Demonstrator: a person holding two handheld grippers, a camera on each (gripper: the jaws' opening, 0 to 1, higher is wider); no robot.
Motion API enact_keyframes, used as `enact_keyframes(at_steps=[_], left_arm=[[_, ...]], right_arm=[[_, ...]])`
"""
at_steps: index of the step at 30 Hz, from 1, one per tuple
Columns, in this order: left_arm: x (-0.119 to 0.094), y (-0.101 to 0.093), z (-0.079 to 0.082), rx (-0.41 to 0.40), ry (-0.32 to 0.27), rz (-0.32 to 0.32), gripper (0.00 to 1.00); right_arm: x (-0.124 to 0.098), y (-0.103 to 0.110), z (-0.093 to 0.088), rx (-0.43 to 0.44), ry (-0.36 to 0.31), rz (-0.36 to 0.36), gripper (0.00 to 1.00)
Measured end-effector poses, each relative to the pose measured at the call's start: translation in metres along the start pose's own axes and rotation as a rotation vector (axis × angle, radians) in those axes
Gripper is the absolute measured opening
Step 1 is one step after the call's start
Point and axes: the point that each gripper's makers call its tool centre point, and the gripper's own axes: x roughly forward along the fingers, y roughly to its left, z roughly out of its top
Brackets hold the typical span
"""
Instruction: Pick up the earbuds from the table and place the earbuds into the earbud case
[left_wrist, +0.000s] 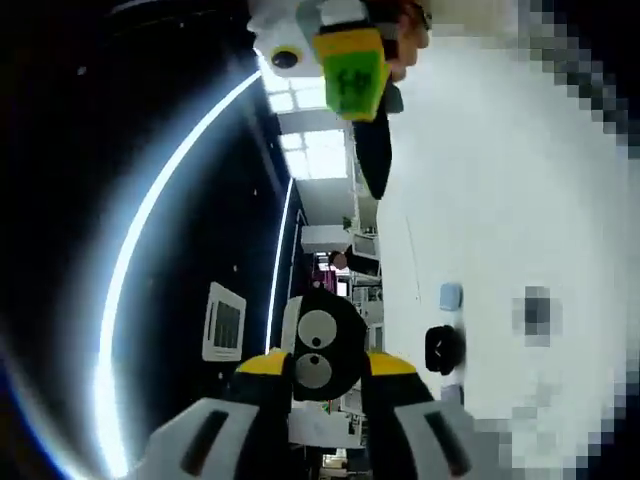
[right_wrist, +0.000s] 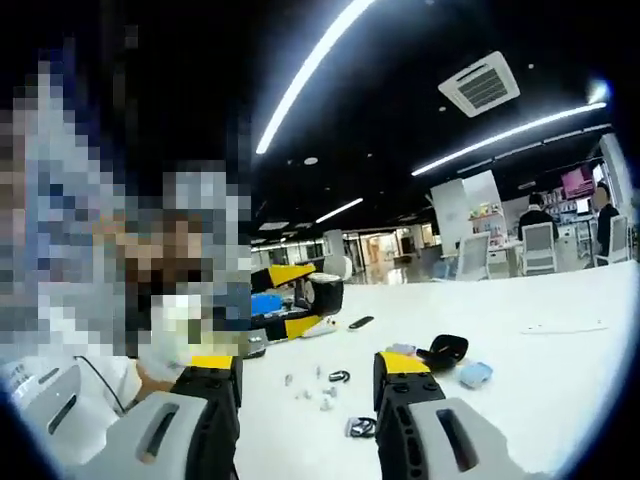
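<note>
Black case (left_wrist: 322, 350), two round pale sockets showing, sits pinched between the left gripper (left_wrist: 318, 372) jaws, held sideways above the white tabletop (left_wrist: 500, 200). In the right gripper view the same case (right_wrist: 325, 295) is held clear of the tabletop (right_wrist: 560, 330). Right gripper (right_wrist: 308, 385) jaws spread, holding nothing, low over small earbuds (right_wrist: 339, 376) scattered near a black pouch (right_wrist: 445, 350) and a blue box (right_wrist: 474, 374).

No text, brand, number or sign can be read in either view. The green label on the yellow-green gripper body (left_wrist: 352, 72) at the top of the left gripper view carries dark markings, but they are too blurred to make out.
</note>
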Motion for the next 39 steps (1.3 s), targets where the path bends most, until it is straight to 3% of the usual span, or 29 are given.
enact_keyframes(at_steps=[5, 7, 13, 18, 23, 29, 34, 36, 39], left_arm=[[-0.014, 0.002, 0.025, -0.007, -0.039, 0.005, 0.29], [-0.020, 0.002, 0.040, 0.015, -0.081, 0.016, 0.29], [-0.026, 0.004, 0.062, 0.021, -0.124, 0.020, 0.29], [-0.023, -0.001, 0.070, 0.017, -0.141, 0.005, 0.29], [-0.021, -0.003, 0.075, 0.020, -0.148, 0.006, 0.29], [-0.019, -0.005, 0.076, 0.044, -0.144, 0.012, 0.29], [-0.020, 0.001, 0.079, 0.072, -0.168, 0.074, 0.29], [-0.021, -0.002, 0.080, 0.109, -0.180, 0.072, 0.29], [-0.026, -0.006, 0.079, 0.095, -0.185, 0.074, 0.27]], right_arm=[[0.003, 0.002, 0.006, 0.006, -0.034, -0.005, 0.49], [0.004, 0.005, 0.005, 0.008, -0.034, 0.000, 0.48], [0.007, 0.017, 0.005, -0.037, -0.022, 0.011, 0.42], [0.006, 0.017, 0.012, -0.044, -0.049, 0.020, 0.39], [0.006, 0.017, 0.010, -0.022, -0.060, 0.048, 0.21], [0.007, 0.018, 0.009, -0.015, -0.067, 0.053, 0.21], [0.006, 0.020, 0.015, -0.050, -0.102, 0.068, 0.20], [0.006, 0.017, 0.014, -0.009, -0.106, 0.076, 0.20], [0.008, 0.013, 0.012, 0.031, -0.104, 0.083, 0.20]])
